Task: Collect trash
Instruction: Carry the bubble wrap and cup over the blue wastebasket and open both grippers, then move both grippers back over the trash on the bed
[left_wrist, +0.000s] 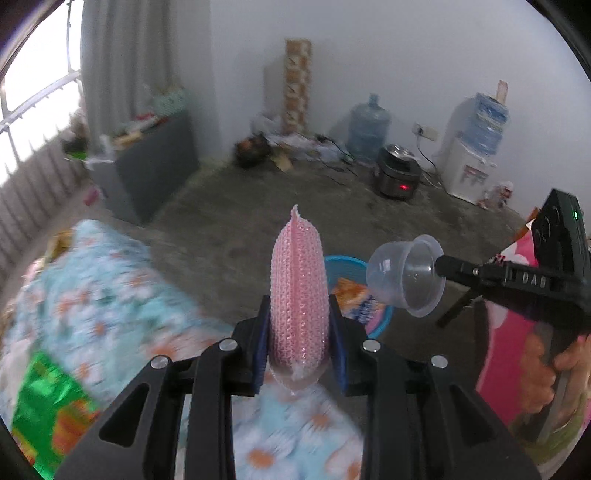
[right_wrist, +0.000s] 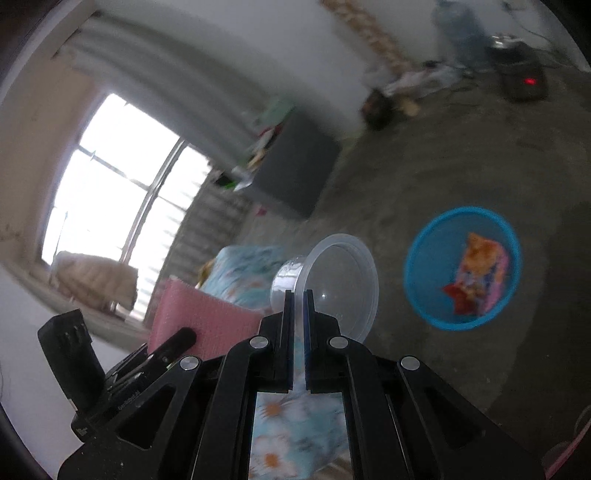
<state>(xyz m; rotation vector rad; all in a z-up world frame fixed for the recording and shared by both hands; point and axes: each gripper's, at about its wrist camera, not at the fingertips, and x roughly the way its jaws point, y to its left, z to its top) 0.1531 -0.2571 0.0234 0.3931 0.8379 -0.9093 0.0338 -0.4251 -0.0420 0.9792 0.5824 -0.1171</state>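
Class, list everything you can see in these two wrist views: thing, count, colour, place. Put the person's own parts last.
Bubble wrap: one, pink, clamped upright in left tongs.
Plastic cup: one, clear, rim pinched by right tongs.
Basin: one, blue, on floor.
Snack wrapper: one, orange, inside basin.
Floral cloth: one, pale blue, below the tongs.
Water bottle: one, blue, by wall.
Cooker: one, black, on floor.
Water dispenser: one, white, by wall.
Left tongs: black.
Right tongs: black.
Hand: one, gripping right handle.
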